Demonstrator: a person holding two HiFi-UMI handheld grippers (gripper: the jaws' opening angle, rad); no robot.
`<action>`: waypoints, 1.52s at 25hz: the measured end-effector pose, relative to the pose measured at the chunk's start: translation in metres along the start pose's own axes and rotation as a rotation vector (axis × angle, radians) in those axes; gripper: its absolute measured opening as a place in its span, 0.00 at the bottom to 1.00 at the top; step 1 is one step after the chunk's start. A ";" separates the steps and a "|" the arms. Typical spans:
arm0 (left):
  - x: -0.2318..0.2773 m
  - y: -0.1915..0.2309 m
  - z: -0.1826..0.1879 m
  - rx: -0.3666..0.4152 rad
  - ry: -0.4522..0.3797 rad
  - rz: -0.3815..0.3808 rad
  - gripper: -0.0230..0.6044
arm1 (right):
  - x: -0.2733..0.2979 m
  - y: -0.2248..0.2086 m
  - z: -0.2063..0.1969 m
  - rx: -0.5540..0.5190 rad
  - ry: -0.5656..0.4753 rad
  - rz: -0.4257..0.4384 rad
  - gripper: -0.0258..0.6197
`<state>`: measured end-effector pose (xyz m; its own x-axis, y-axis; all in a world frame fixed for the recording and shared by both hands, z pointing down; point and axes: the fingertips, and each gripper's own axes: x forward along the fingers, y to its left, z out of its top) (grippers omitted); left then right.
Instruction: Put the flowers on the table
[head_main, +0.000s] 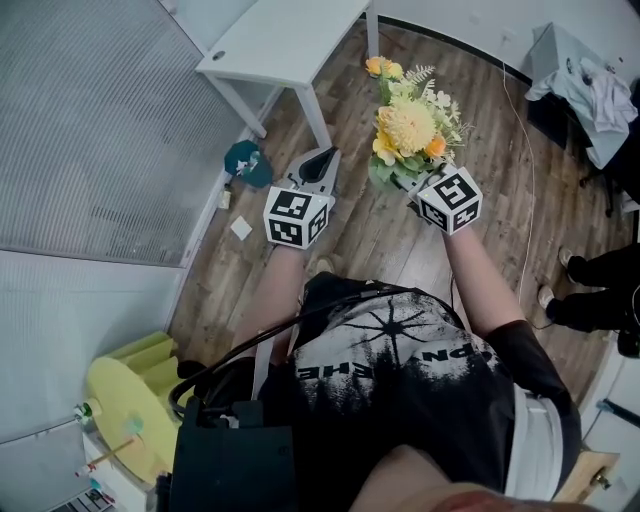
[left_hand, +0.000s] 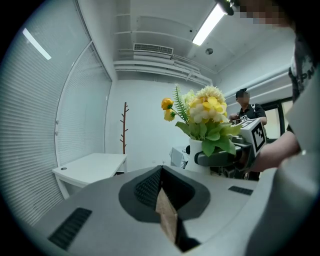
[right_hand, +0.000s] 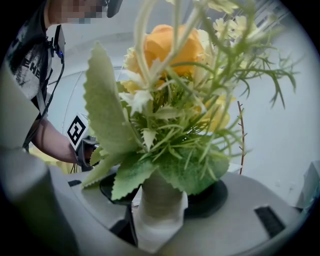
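One white table (head_main: 280, 40) ahead, teal object (head_main: 247, 162) near its leg, right tongs (head_main: 412, 190) grasping flowers (head_main: 410, 125), left tongs (head_main: 324, 158) clenched empty.

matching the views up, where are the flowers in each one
head view: flowers upper right of centre
left gripper view: right of centre
right gripper view: filling the middle, close up
shared landmark: white table, top of head view, lower left in left gripper view
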<state>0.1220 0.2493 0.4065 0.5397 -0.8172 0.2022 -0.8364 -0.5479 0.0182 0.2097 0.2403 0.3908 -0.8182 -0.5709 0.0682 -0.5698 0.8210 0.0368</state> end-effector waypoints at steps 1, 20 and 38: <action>0.001 0.004 -0.001 -0.004 -0.001 0.000 0.06 | 0.003 -0.001 -0.001 -0.001 0.003 -0.001 0.43; 0.026 0.150 0.006 0.020 0.013 -0.087 0.06 | 0.140 -0.019 0.001 0.041 -0.012 -0.135 0.43; 0.089 0.274 -0.012 -0.015 0.041 -0.149 0.06 | 0.265 -0.071 -0.011 0.047 0.052 -0.190 0.43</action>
<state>-0.0601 0.0289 0.4417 0.6537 -0.7191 0.2356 -0.7489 -0.6595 0.0650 0.0338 0.0307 0.4168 -0.6914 -0.7132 0.1155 -0.7174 0.6966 0.0078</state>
